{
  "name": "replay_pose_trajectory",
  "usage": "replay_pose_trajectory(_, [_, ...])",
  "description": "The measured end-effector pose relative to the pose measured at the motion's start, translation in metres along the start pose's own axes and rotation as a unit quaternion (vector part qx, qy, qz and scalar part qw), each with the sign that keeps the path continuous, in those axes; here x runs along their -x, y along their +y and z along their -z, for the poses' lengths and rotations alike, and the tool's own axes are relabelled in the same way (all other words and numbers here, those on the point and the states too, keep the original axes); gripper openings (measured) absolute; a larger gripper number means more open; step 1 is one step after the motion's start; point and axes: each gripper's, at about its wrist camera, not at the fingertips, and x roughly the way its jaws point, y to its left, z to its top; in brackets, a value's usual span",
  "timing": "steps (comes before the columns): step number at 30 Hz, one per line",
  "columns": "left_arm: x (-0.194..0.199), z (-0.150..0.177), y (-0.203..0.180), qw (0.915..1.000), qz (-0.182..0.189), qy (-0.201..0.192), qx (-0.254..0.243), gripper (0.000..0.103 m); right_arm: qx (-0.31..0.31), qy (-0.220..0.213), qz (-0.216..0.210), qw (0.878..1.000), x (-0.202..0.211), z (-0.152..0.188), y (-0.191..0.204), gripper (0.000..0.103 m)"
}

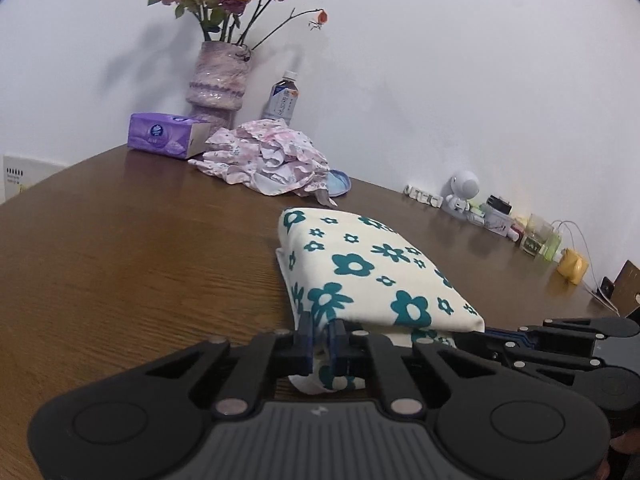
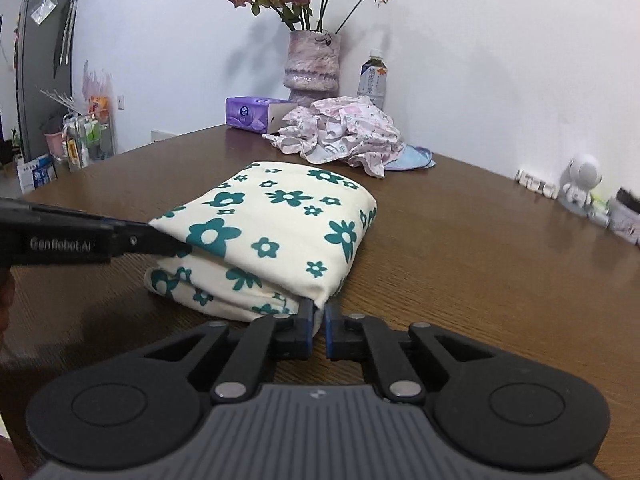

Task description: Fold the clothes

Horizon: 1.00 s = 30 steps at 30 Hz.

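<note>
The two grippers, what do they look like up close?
Both look alike. The left gripper and right gripper have matte black linkage arms with silver round pins, blue pads on the fingers, and a grey ribbed body between two round black discs. White lettering runs along the left gripper's side in the right wrist view.

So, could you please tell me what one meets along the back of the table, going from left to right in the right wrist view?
Purple tissue box → vase of dried roses → drink bottle → white astronaut figure.
</note>
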Motion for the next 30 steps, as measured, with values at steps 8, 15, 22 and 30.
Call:
replay_pose_trajectory(8, [0.000,0.002,0.005,0.9999,0.004,0.000,0.012,0.006,0.018,-0.003,0.016,1.000,0.001,0.001,0.007,0.003])
replay_pose_trajectory(15, [0.000,0.003,0.011,0.9993,0.010,0.002,0.036,0.006,0.036,0.006,0.016,0.999,0.000,0.003,0.010,0.003])
replay_pose_trajectory(22, [-0.001,0.005,0.014,0.9991,0.011,0.005,0.040,0.005,0.054,0.011,0.017,0.998,0.001,0.003,0.018,0.003])
replay_pose_trajectory(30, [-0.005,0.007,0.016,0.9989,0.013,0.017,0.041,0.005,0.045,0.026,0.014,0.999,-0.005,0.006,0.018,0.003])
